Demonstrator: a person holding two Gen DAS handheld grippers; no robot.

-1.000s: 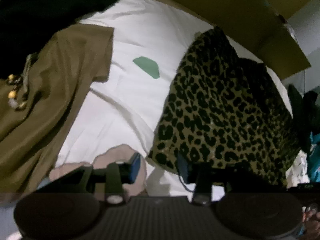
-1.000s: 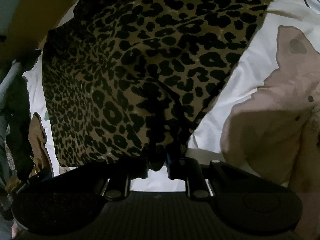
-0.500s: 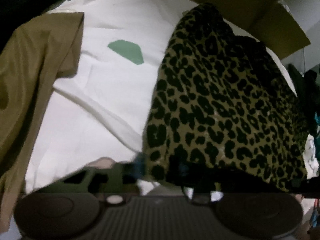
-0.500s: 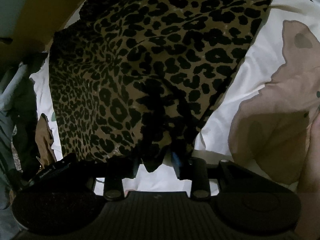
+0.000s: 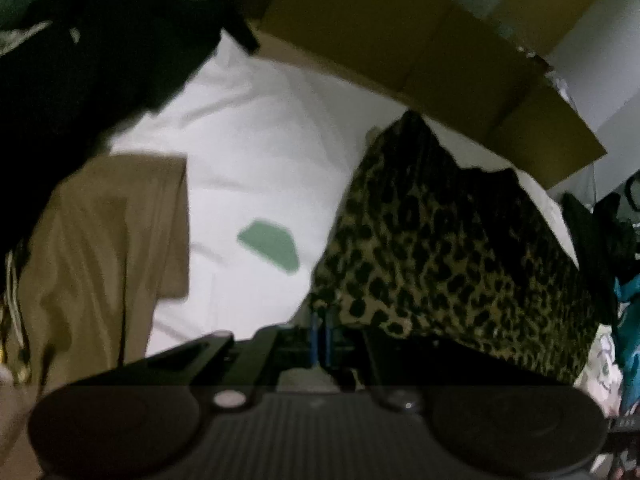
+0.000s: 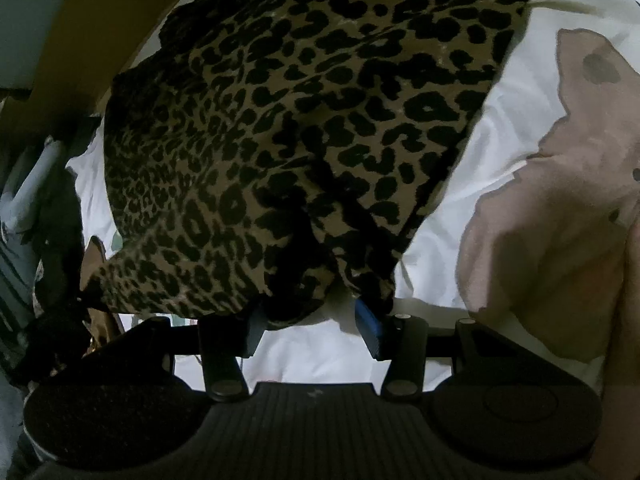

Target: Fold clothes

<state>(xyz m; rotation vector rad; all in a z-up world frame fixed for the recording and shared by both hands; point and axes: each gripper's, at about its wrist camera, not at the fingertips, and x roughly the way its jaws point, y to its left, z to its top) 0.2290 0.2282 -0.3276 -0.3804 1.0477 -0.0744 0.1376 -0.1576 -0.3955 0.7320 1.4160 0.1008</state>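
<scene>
Pinching the near corner of the tan, black-spotted leopard-print garment, the left gripper has its blue pads pressed together, the cloth hiding their tips. The right gripper is opening, the hem draped loosely between its spread fingers. The garment runs lengthwise away across the white bedsheet toward the blurred cardboard box at its far edge.

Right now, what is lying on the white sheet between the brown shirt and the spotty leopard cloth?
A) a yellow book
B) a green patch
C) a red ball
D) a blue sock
B, because in the left wrist view a small green patch shows on the white sheet, with the brown shirt on one side and the leopard cloth on the other.
</scene>
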